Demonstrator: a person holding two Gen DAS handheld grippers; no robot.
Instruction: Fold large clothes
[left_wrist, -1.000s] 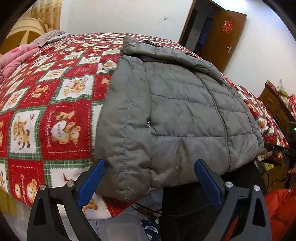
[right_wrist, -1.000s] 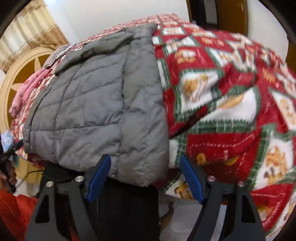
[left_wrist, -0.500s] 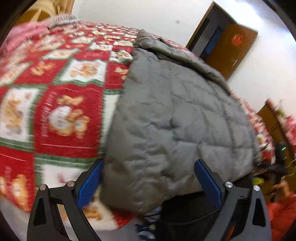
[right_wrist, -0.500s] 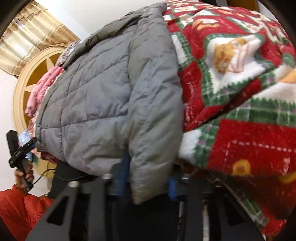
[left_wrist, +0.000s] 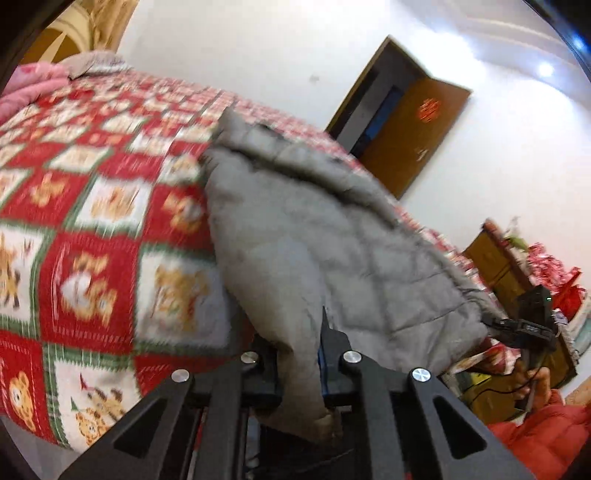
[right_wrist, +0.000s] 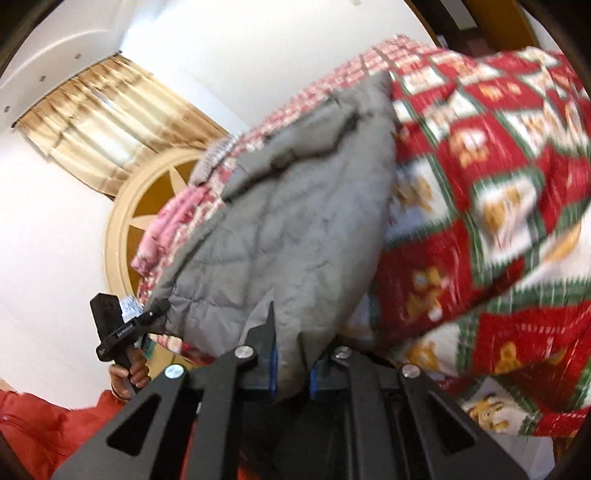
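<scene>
On the bed's red, green and white bear-print blanket lies the grey quilted puffer jacket, hem end hanging off the near edge. Your left gripper has just been closing and now pinches the jacket's left hem corner between its pads. Your right gripper has just been closing too, clamped on the right hem corner. Both corners are pulled up, fabric taut. Frames are blurred. Brown door behind.
</scene>
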